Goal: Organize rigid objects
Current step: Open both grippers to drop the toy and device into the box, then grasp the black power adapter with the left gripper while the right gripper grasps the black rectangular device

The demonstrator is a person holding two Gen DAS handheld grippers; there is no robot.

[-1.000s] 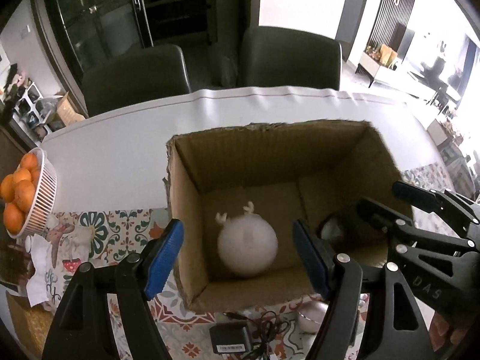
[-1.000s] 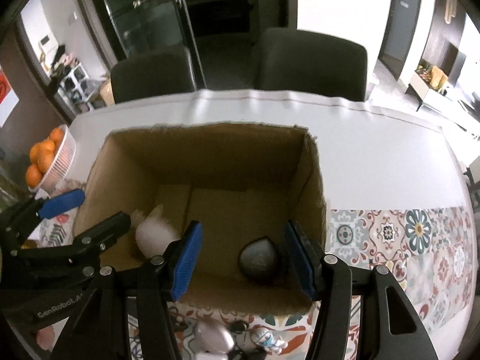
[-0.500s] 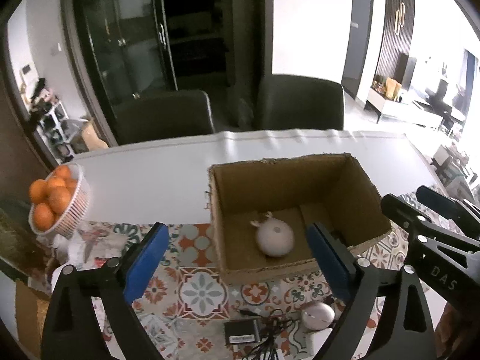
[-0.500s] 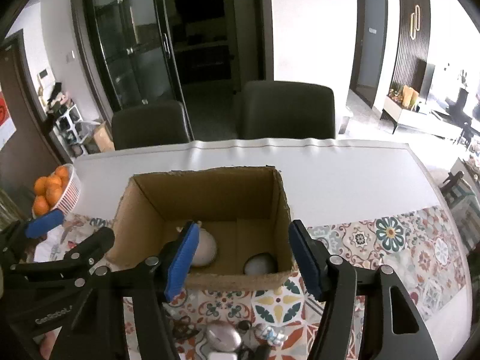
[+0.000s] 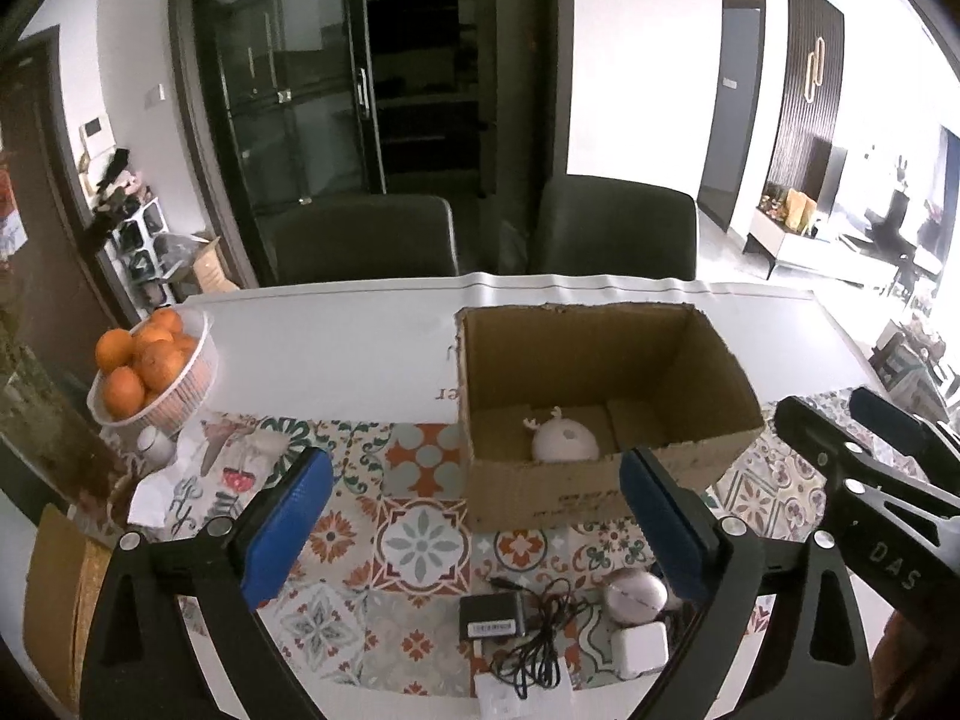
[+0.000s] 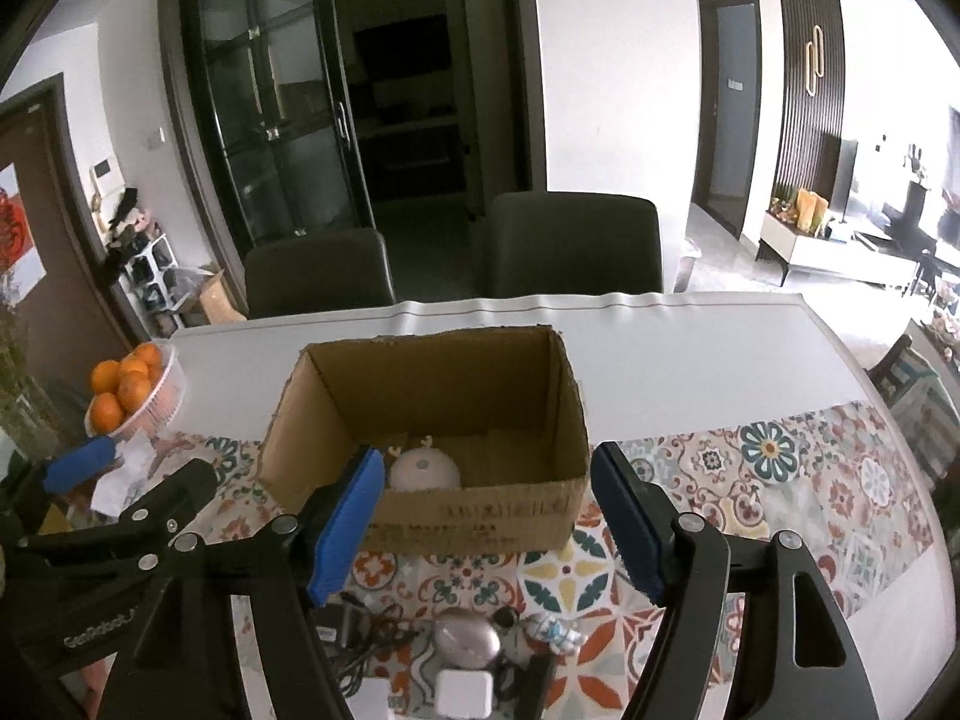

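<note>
An open cardboard box (image 5: 600,480) (image 6: 480,510) stands on the patterned runner. A white round toy with small antlers (image 5: 564,441) (image 6: 425,468) lies inside it; the front wall hides the rest of the floor. My left gripper (image 5: 474,480) hangs in front of the box, jaws wide and still opening, nothing between them. My right gripper (image 6: 487,480) hovers beside it, jaws also opening and empty. Nearer me lie a black adapter with cable (image 5: 489,615), a grey oval thing (image 6: 467,639), a white cube (image 5: 641,648) and a small figure (image 6: 552,630).
A basket of oranges (image 5: 150,372) sits at the table's left edge, with crumpled paper (image 5: 156,492) beside it. Two dark chairs (image 5: 360,240) stand behind the far edge. White tabletop (image 6: 690,354) stretches behind and right of the box.
Both grippers drew back and up, out from over the box, and their jaws widened. The white toy stays in the box; the dark round object is now hidden behind its front wall.
</note>
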